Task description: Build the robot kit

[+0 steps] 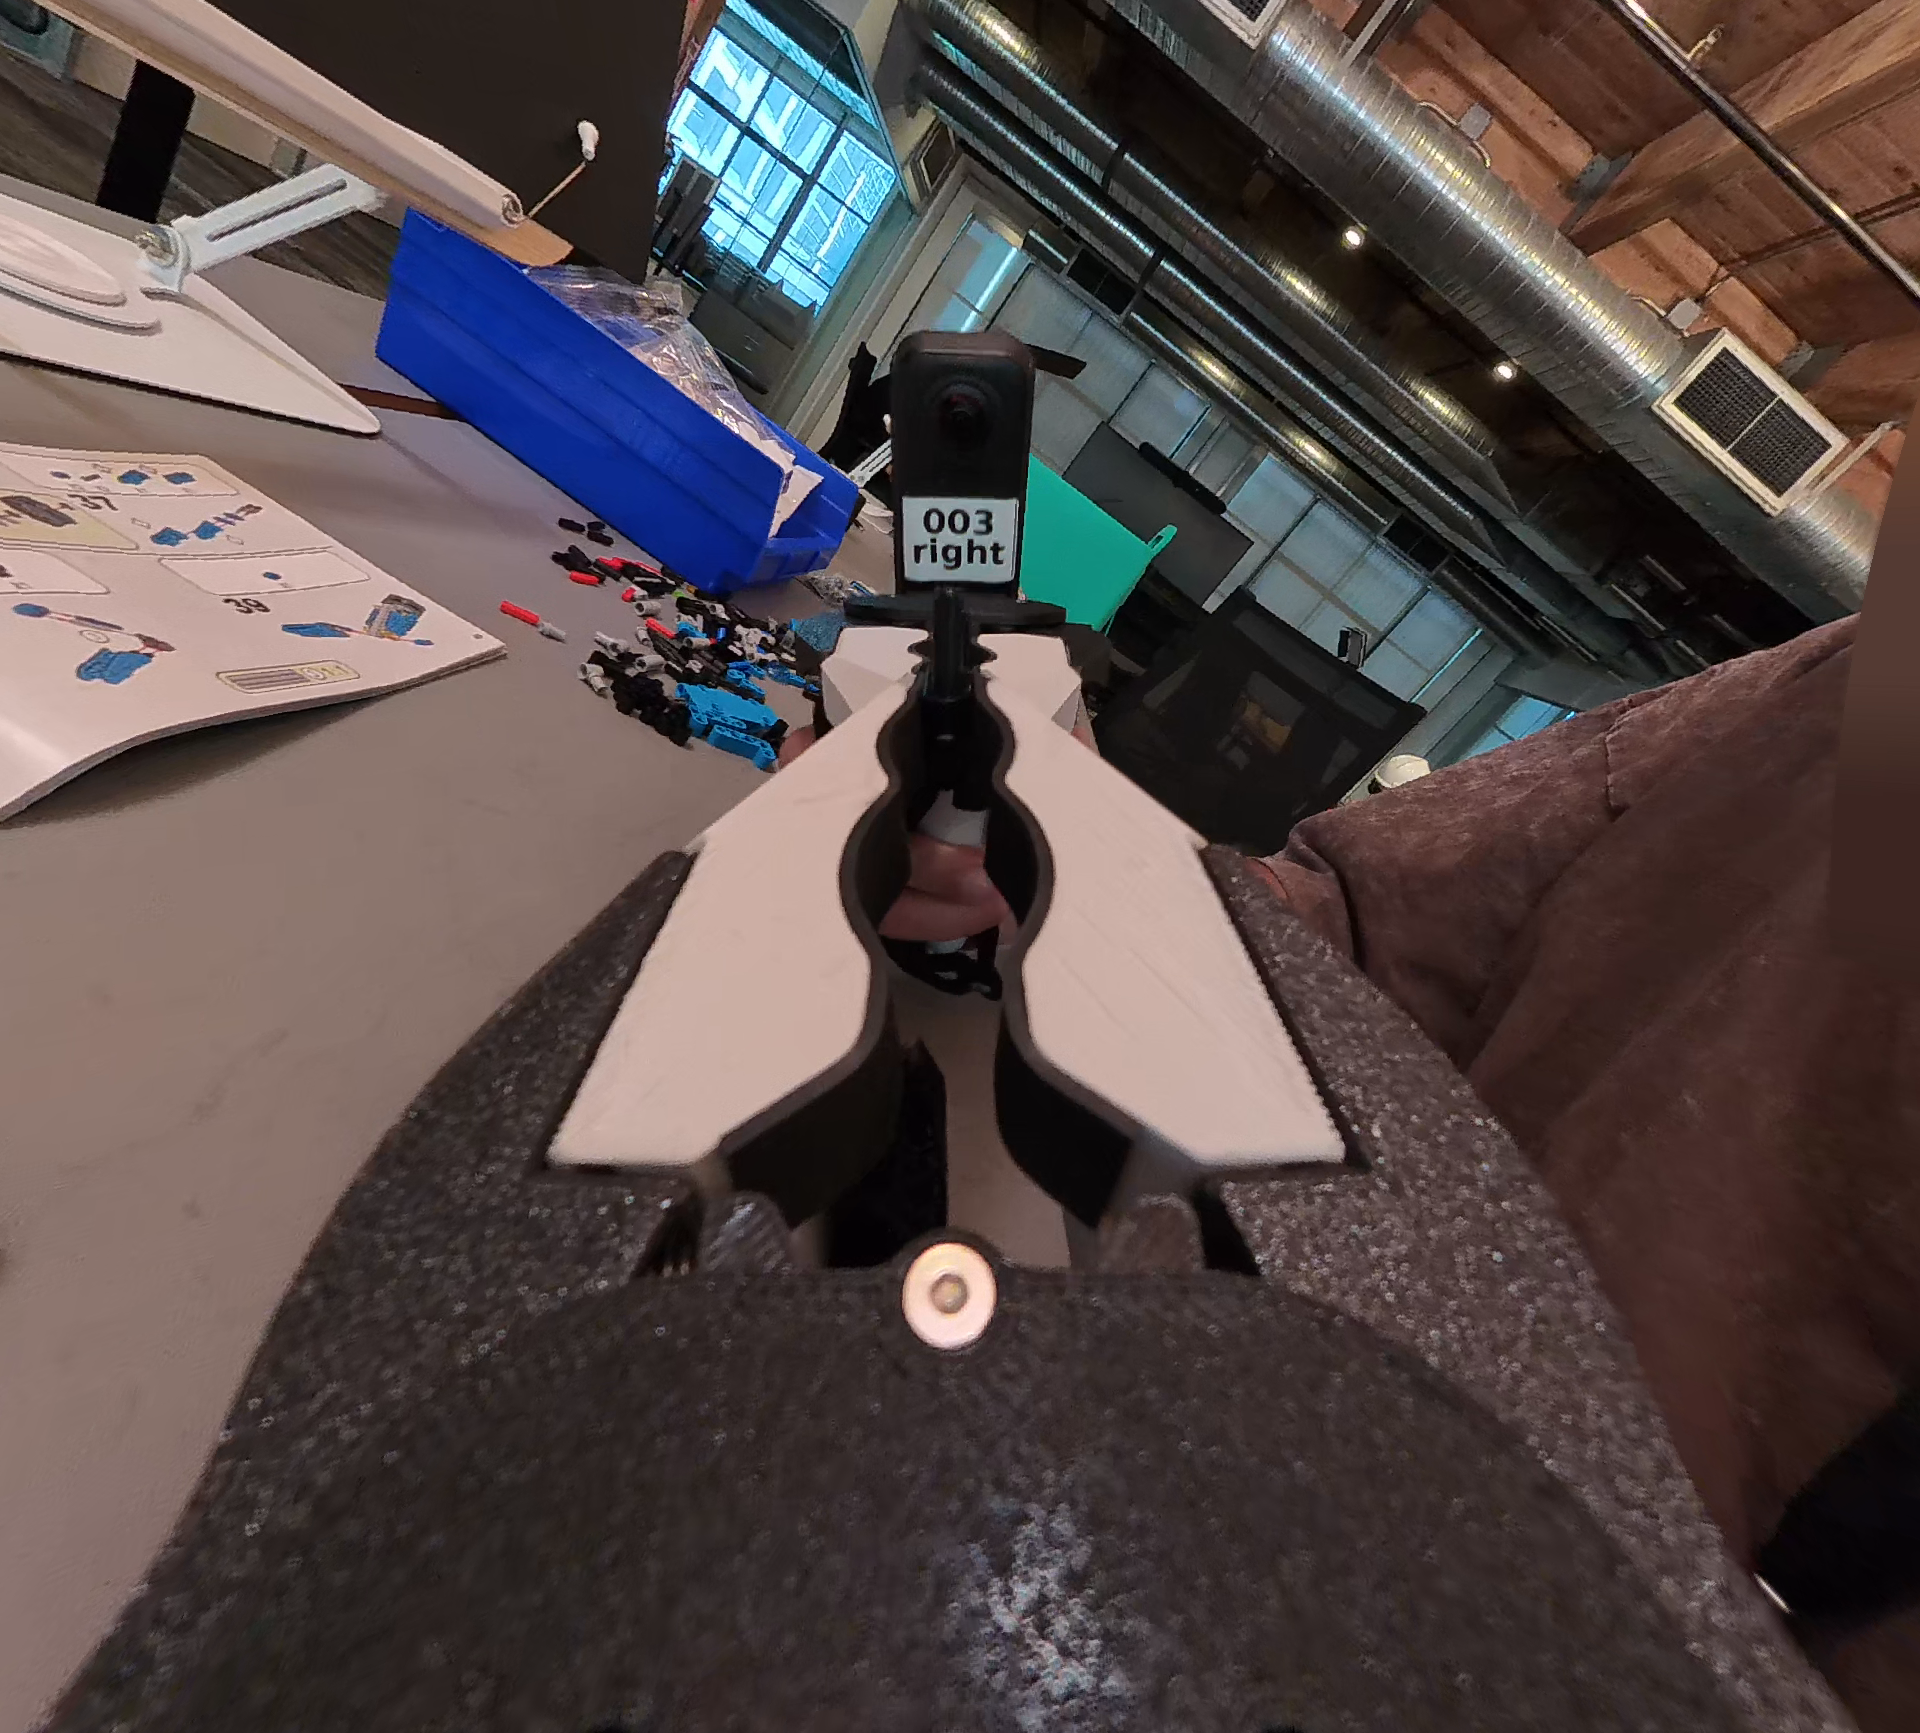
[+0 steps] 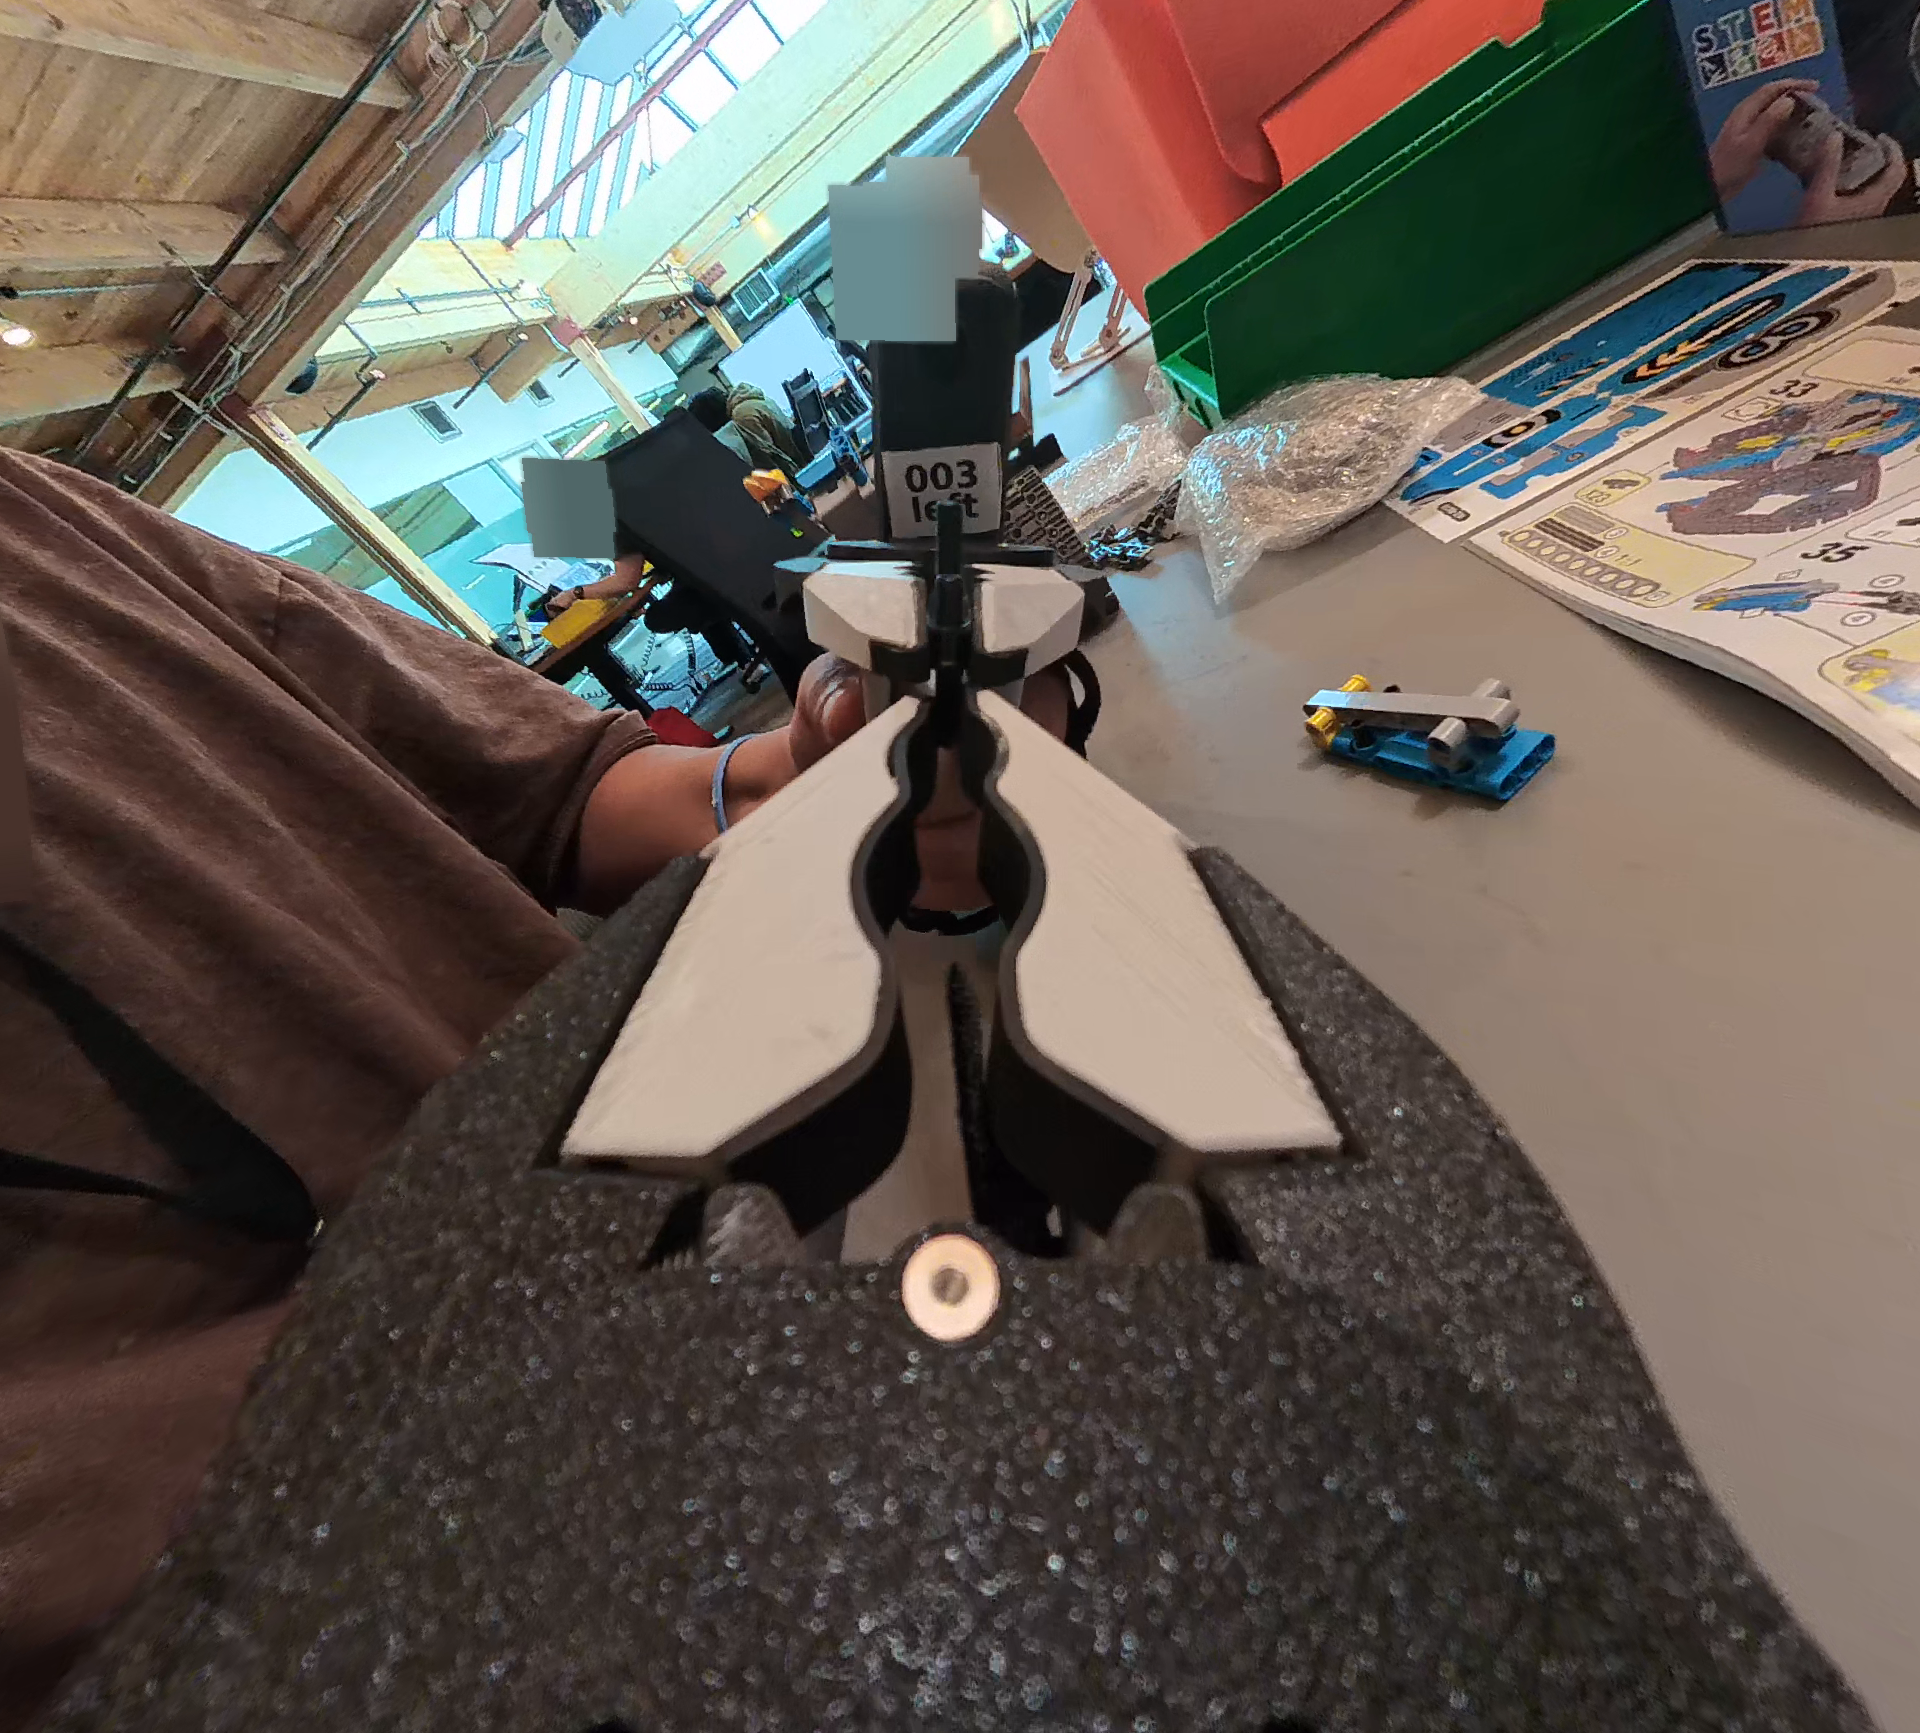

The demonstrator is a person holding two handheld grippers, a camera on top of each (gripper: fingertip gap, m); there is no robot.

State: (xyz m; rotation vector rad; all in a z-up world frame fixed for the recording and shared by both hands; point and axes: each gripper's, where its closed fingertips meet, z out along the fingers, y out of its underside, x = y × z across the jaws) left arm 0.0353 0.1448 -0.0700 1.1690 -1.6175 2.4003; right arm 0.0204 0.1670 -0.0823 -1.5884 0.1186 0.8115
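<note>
Grey tabletop (image 1: 260,1008) is seen under a timber ceiling with silver ducting; open bare surface lies toward the near edge in both views. A blue bin (image 1: 603,416) with clear wrapping, an instruction booklet (image 1: 208,603) and a scatter of small black, blue and red parts (image 1: 686,644) are noted on the left wrist view's far side. In the right wrist view a green tray (image 2: 1434,270), crumpled clear bags (image 2: 1309,457) and a small blue-and-grey assembly (image 2: 1423,733) are noted, the assembly lying flat, well apart from the fingers.

The two grippers are held tip to tip above the table. A thin black axle (image 1: 945,644) is pinched by the left gripper (image 1: 948,696) and the right gripper (image 2: 948,717), both sets of fingers pressed together on it. Its long axis appears to run between the two tips, though its length is mostly hidden.
</note>
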